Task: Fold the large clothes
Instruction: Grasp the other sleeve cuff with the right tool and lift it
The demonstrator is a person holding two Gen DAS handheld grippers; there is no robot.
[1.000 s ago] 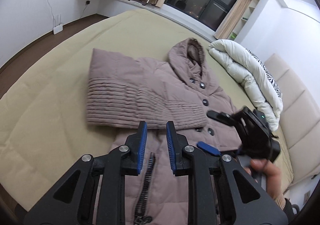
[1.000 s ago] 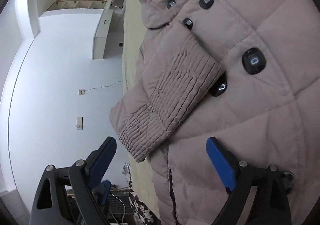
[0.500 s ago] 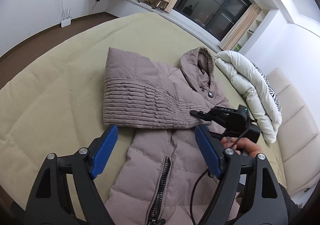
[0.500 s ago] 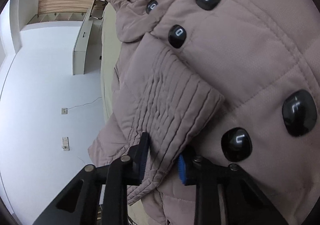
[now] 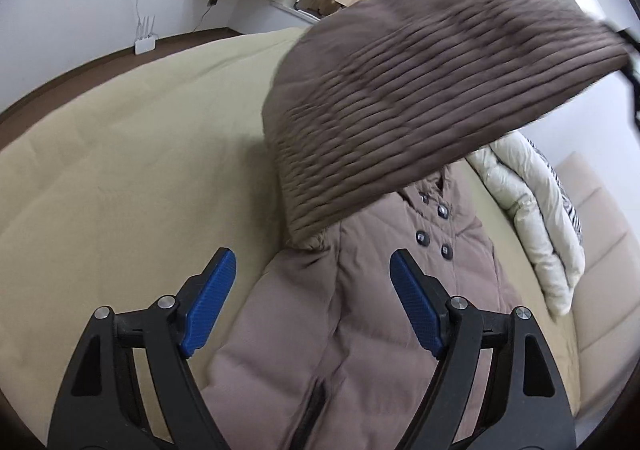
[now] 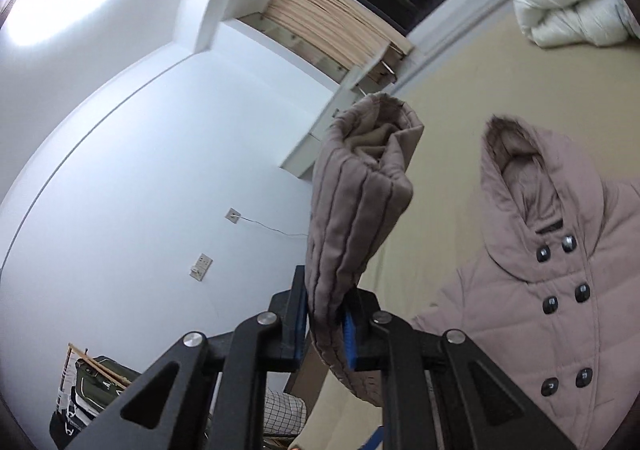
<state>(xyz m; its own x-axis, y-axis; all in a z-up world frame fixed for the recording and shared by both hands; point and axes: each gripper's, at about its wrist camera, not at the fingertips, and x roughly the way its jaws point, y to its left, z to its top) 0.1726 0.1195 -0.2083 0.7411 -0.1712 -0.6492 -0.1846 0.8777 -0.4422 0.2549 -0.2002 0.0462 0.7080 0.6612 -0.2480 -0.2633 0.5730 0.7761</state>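
Sleeve (image 6: pixel 356 218) now lifted off coat (image 5: pixel 360 330), right claw (image 6: pixel 326 324) closing on cuff, left claw (image 5: pixel 312 302) open, empty: carry it clear across before lowering.

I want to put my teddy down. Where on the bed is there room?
Bare bedspread lies left of the coat, towards the floor. The right is crowded: the white duvet sits close beside the coat.
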